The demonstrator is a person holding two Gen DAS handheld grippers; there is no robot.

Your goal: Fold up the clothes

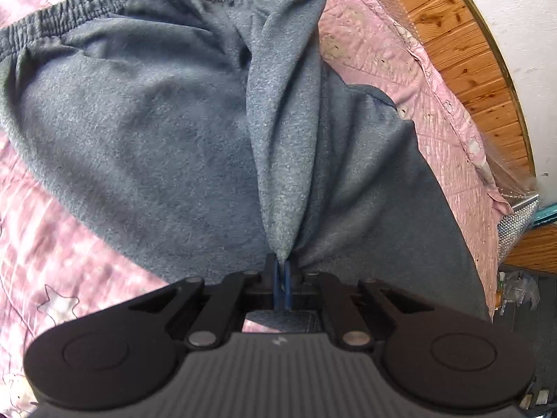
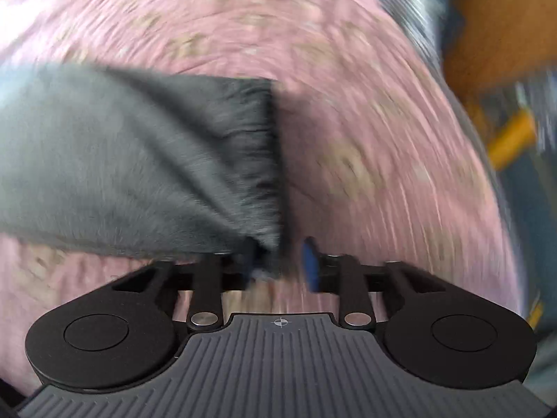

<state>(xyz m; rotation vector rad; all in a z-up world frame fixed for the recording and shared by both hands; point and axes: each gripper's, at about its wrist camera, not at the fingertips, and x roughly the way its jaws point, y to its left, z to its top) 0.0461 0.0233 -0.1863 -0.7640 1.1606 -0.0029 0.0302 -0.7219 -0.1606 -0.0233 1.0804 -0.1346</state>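
Left wrist view: your left gripper [image 1: 282,271] is clenched on a pinched ridge of the grey sweatpants [image 1: 156,132], which lie spread on the pink quilt [image 1: 52,237], waistband at the far side. Right wrist view is blurred: your right gripper [image 2: 280,261] has its fingers parted, the pants' hem corner at the left finger [image 2: 249,254], not clamped.

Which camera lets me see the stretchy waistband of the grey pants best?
The left wrist view. The elastic waistband runs sharp and gathered along the top of the grey pants on the pink quilt. The right wrist view is blurred and shows only a plain end of the pants, no waistband.
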